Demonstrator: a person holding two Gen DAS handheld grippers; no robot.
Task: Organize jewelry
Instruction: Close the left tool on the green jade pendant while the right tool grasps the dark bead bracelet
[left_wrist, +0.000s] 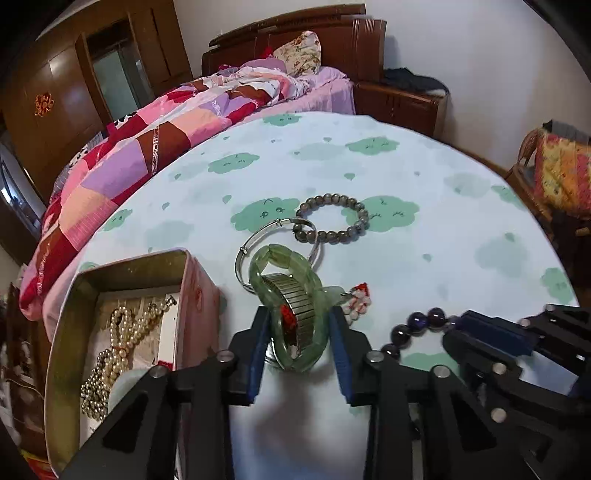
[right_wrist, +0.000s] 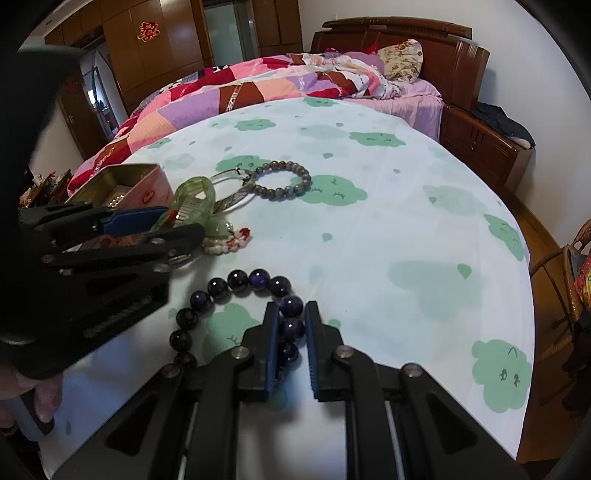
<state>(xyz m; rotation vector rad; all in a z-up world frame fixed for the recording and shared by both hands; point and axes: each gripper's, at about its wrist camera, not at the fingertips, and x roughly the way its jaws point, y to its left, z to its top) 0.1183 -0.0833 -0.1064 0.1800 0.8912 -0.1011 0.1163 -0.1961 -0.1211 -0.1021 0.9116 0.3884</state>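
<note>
**Jewelry on round table, both tongs engaged**

Left gripper (left_wrist: 299, 325): pads pinch the green jade bangle (left_wrist: 295, 273), a metal watch band (left_wrist: 295, 314) threaded through it, beside the open tin (left_wrist: 122, 269) of pearls.
Right gripper (right_wrist: 291, 325): pressed onto the dark purple bead bracelet (right_wrist: 236, 280).
Grey bead bracelet (left_wrist: 332, 219): lies apart, beyond both.
Legible writing: none.

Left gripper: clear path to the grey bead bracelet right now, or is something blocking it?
Probably not directly. The left gripper is closed around the green bangle and a watch, and the silver bangle lies between them and the grey bead bracelet, overlapping its near edge. It would need to drop its load first.
</note>
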